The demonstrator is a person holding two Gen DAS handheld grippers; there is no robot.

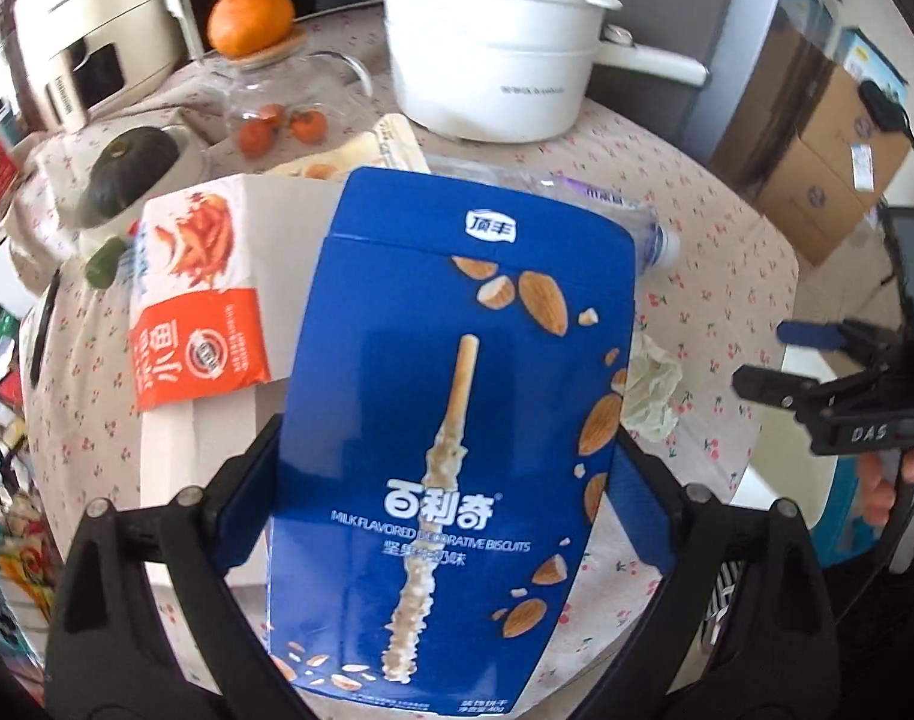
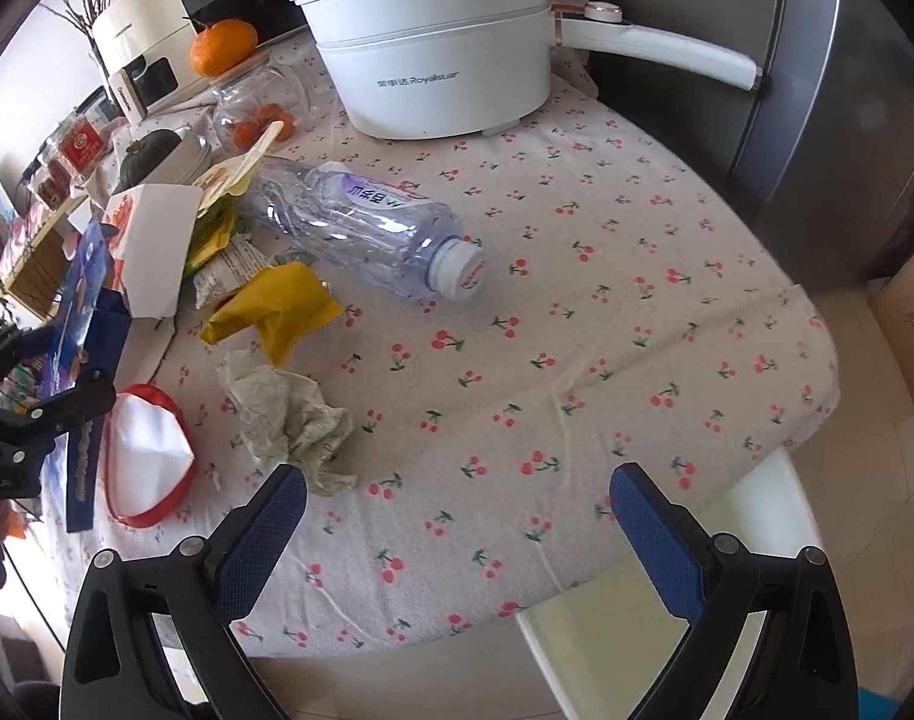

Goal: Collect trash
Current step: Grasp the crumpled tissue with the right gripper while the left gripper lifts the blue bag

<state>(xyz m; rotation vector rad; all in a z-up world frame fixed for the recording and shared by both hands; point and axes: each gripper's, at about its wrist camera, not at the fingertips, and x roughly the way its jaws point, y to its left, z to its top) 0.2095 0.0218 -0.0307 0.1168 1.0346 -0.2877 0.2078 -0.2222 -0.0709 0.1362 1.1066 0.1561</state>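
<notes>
The left gripper (image 1: 445, 480) clamps a blue biscuit box (image 1: 457, 420) across its width, one blue pad on each side edge, jaws spread wide around it; the box stands face-on to the left wrist camera. The right gripper (image 2: 457, 516) hangs wide and empty above the near table edge, its left pad (image 2: 277, 510) just beside a crumpled tissue (image 2: 289, 414).

The step in hand looks like carrying the box off to wherever the trash goes; no bin shows in either view. Since the grip is only on the thin cardboard edges, it would be wise to keep the box steady and avoid squeezing harder, which could buckle it. The right gripper is best placed for the tissue: come down over its middle and close fully, as soft paper slips out easily.

More trash lies beyond: a yellow wrapper (image 2: 277, 312), an empty plastic bottle (image 2: 367, 228) on its side, and an orange-and-white snack carton (image 1: 199, 294). The round table wears a cherry-print cloth (image 2: 577, 360). At the back stand a white electric pot (image 2: 439, 54), an orange (image 2: 223, 48) atop a glass jar, and a dark squash (image 1: 127, 168). Cardboard boxes (image 1: 817, 168) sit on the floor past the table.
</notes>
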